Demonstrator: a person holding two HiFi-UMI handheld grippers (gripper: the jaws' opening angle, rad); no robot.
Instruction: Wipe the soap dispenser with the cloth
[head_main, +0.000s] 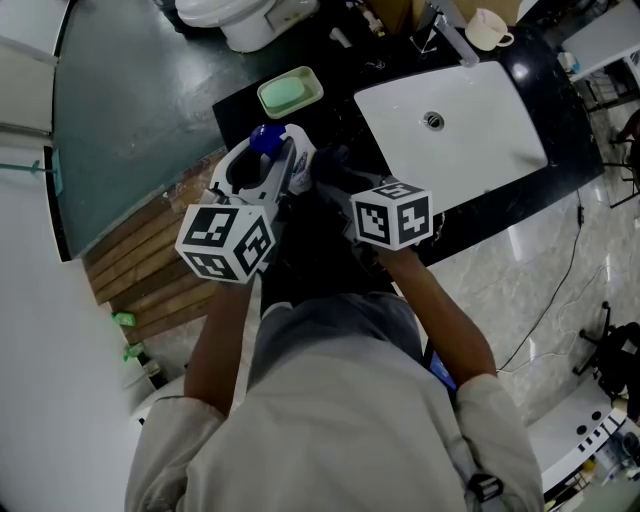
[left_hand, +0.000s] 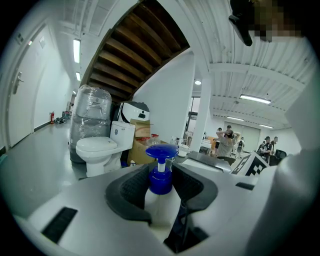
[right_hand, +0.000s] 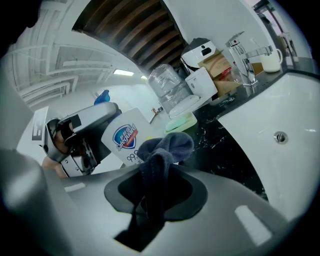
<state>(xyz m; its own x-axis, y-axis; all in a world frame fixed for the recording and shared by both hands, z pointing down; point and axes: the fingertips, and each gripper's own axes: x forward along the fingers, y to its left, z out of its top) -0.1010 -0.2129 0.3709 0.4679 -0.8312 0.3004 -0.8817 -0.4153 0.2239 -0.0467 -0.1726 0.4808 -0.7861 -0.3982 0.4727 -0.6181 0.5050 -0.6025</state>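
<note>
A white soap dispenser with a blue pump head sits between the jaws of my left gripper, which is shut on its body. In the right gripper view the same bottle shows its blue label, tilted, with the left gripper around it. My right gripper is shut on a dark grey cloth, whose bunched end is close against the bottle's side. In the head view both grippers meet over the black counter, the right gripper just right of the left gripper.
A white sink basin with a faucet lies to the right. A green soap dish stands behind the bottle. A cup sits at the back. A toilet and cardboard boxes stand beyond the counter.
</note>
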